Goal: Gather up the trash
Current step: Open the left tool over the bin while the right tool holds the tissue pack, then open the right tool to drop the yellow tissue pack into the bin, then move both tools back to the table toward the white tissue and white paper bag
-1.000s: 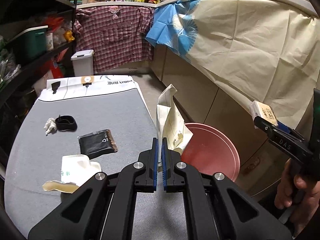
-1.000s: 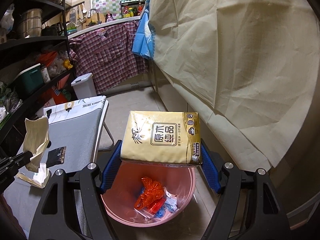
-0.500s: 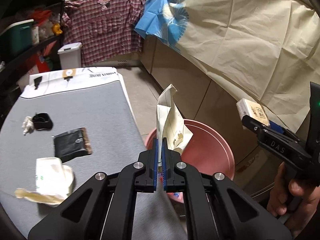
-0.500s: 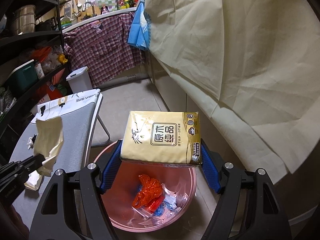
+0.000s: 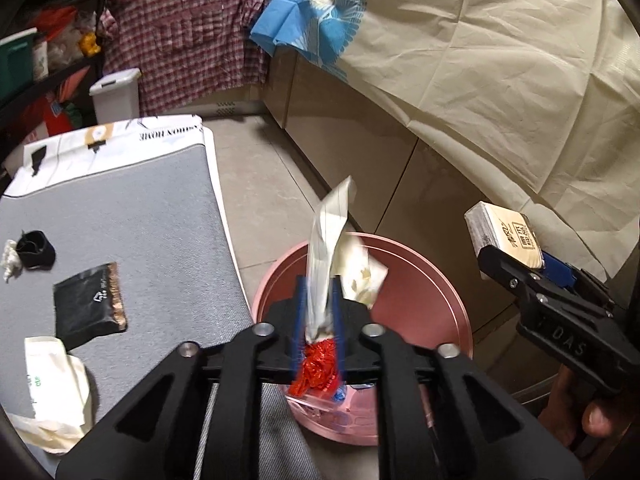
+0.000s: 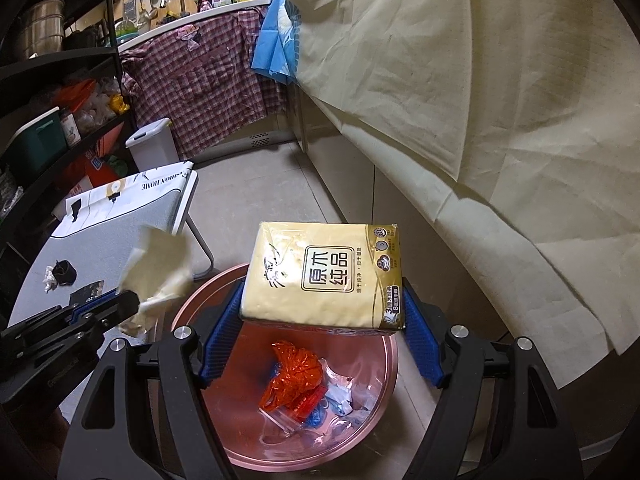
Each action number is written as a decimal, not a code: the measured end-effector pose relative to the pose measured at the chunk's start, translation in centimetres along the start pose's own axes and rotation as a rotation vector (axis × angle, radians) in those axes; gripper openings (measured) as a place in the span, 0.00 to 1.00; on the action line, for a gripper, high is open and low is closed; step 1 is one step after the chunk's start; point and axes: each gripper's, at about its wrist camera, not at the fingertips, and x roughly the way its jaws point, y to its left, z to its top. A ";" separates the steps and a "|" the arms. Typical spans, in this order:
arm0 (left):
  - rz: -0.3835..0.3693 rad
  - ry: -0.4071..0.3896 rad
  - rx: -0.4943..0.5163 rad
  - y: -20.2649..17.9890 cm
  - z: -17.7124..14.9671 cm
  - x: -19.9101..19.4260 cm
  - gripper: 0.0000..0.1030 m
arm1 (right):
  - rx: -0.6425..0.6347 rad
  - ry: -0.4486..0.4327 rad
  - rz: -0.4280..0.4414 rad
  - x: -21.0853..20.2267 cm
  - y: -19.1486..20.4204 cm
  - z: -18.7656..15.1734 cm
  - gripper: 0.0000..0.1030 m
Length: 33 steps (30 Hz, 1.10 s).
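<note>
Currently: wrapper (image 5: 328,248), cream, between the parted fingers of left tool (image 5: 318,320), above pink bin (image 5: 420,280). Tissue pack (image 6: 326,276) clamped in right tool (image 6: 320,312), over the same bin. Black pouch (image 5: 88,304) and white bag (image 5: 56,376) lie on table (image 5: 140,220).

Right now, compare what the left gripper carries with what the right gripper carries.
The crumpled wrapper is a thin, creased, cream scrap standing tall; the tissue pack is a full yellow block with printed labels, lying flat. The left gripper has its blue pads parted around the wrapper's lower end; the right gripper spans the pack's width. Both hang above the pink bin.
</note>
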 end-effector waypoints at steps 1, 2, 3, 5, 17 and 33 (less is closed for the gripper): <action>-0.004 0.000 -0.002 0.1 0.0 0.0 0.24 | -0.003 0.003 -0.007 0.2 0.1 0.0 0.72; -0.005 -0.007 -0.003 0.1 0.0 -0.1 0.28 | -0.004 0.006 -0.010 0.3 0.1 0.0 0.72; -0.003 -0.013 -0.004 0.2 0.0 -0.3 0.30 | -0.008 0.008 -0.013 0.4 0.2 0.0 0.75; -0.003 -0.014 -0.007 0.3 0.1 -0.4 0.30 | -0.017 0.005 -0.020 0.5 0.5 0.0 0.78; 0.024 -0.073 -0.046 2.2 0.0 -6.0 0.30 | -0.055 -0.016 -0.036 -0.3 1.1 -0.1 0.78; 0.097 -0.169 -0.094 11.1 0.9 -17.4 0.30 | -0.108 -0.114 -0.009 -5.8 3.4 -0.3 0.69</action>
